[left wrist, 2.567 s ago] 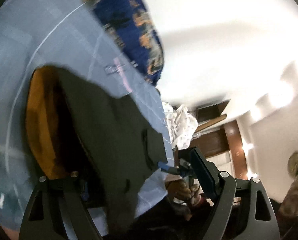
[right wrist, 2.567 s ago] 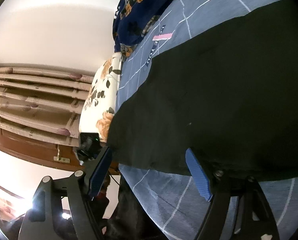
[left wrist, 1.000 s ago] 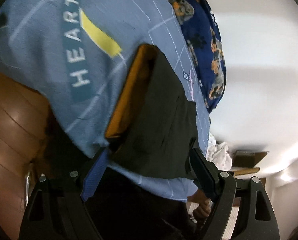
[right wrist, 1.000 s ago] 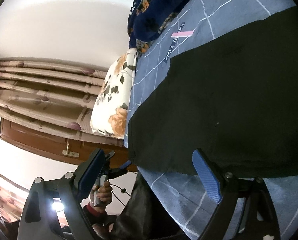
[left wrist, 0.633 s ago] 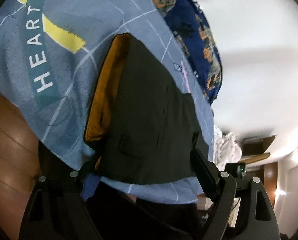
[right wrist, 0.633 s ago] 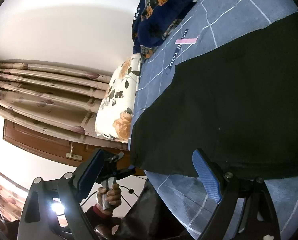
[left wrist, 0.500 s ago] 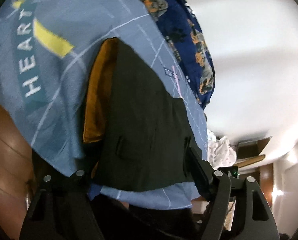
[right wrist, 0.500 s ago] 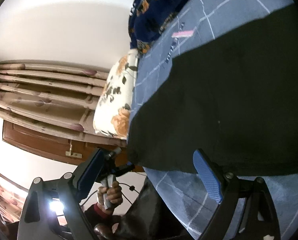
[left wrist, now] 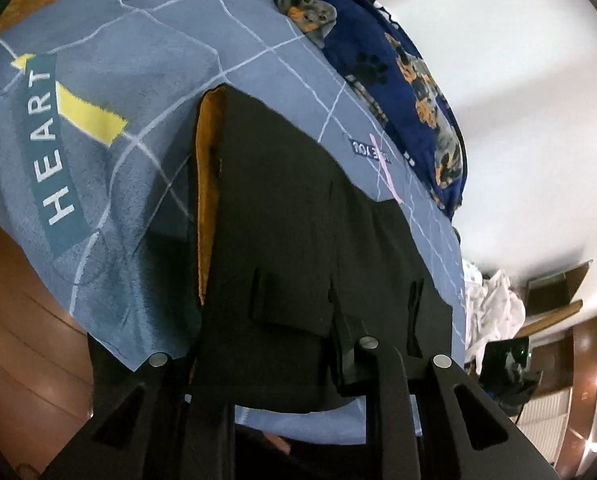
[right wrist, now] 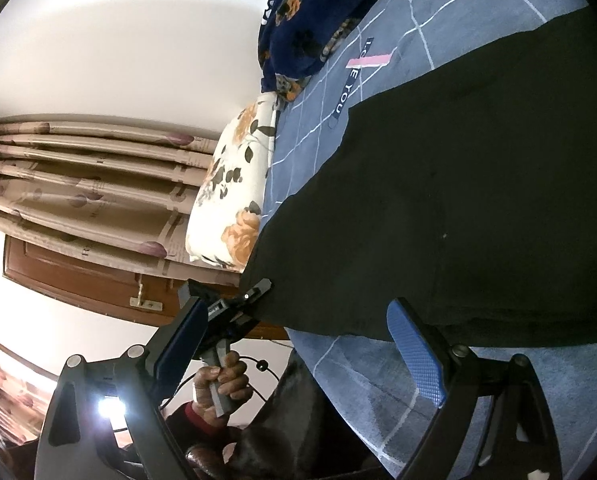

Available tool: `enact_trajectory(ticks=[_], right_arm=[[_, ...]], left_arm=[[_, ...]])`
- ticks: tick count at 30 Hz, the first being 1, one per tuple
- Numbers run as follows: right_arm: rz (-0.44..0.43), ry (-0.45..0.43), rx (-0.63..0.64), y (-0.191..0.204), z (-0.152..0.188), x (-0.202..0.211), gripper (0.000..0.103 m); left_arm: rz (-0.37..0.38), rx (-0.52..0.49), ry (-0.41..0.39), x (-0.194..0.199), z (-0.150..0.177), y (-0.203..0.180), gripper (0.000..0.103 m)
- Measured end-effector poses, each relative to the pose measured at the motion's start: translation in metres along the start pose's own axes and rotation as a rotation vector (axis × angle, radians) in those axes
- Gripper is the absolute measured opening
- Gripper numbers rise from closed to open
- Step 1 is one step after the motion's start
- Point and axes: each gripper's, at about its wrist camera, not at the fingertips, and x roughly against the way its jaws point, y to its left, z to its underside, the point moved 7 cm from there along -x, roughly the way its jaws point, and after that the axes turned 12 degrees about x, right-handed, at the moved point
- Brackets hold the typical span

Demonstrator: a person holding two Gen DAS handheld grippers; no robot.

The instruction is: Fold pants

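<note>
The dark charcoal cloth pants (left wrist: 298, 240) with a mustard-orange lining along one edge lie flat on the bed, spread across the blue bedsheet (left wrist: 138, 128) with white grid lines and a "HEART" label. Their waistband end faces my left gripper (left wrist: 266, 360), and the leg panel stretches past my right gripper (right wrist: 298, 336).

My left jaws are closing, with the near hem of the waistband between them; the dark fabric covers the pads, so I judge the cloth is caught but cannot see the contact itself. My right jaws stand wide apart with nothing in them, the blue-padded finger (right wrist: 416, 356) hovering just beside the pants' edge. In that view my left hand (right wrist: 222, 380) grips its handle at the corner of the garment.

To do this pinch well, I should take both layers at the hem, not just the top one, and bring the right jaws onto the matching edge before lifting, so the fold stays square.

Compared with a second ago, my left jaws were spread wide around the hem and the camera sat further left; the right view has barely changed.
</note>
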Motion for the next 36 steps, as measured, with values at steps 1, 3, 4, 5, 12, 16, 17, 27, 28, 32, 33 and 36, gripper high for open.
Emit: enact_trajectory(ticks=[1,3,4,5,12,16,17,27,28,32,33,36], right_arm=[[0.002,-0.005,-0.001,0.000,-0.001,0.001,0.090],[0.009,-0.015,-0.006,-0.002,-0.003,0.005,0.090],[0.010,-0.021,-0.011,-0.004,-0.004,0.006,0.090],[0.011,-0.029,-0.017,-0.005,-0.006,0.008,0.090],[-0.003,-0.065,-0.022,-0.006,-0.015,0.015,0.090],[-0.030,-0.084,-0.044,-0.007,-0.021,0.018,0.090],[-0.034,-0.090,-0.048,-0.007,-0.023,0.019,0.091],[-0.098,-0.152,-0.105,-0.012,-0.036,0.028,0.091],[-0.102,-0.155,-0.109,-0.013,-0.036,0.028,0.091],[-0.117,-0.171,-0.130,-0.015,-0.036,0.030,0.091],[-0.119,-0.174,-0.133,-0.016,-0.036,0.031,0.091],[-0.127,-0.187,-0.139,-0.017,-0.038,0.034,0.092]], left_arm=[[-0.004,-0.021,-0.013,0.001,0.000,-0.007,0.021],[0.002,-0.103,-0.049,0.009,0.002,-0.028,0.021],[0.004,-0.149,-0.064,0.012,0.003,-0.040,0.021],[0.004,-0.193,-0.078,0.015,0.006,-0.051,0.021],[0.029,-0.424,-0.124,0.013,0.025,-0.121,0.021],[0.045,-0.506,-0.126,0.005,0.038,-0.151,0.021],[0.051,-0.524,-0.123,0.002,0.042,-0.159,0.021],[0.085,-0.618,-0.070,-0.023,0.069,-0.202,0.021],[0.089,-0.623,-0.066,-0.025,0.071,-0.205,0.021],[0.104,-0.639,-0.055,-0.031,0.078,-0.213,0.021],[0.108,-0.641,-0.053,-0.032,0.079,-0.215,0.021],[0.113,-0.659,-0.045,-0.037,0.085,-0.222,0.021]])
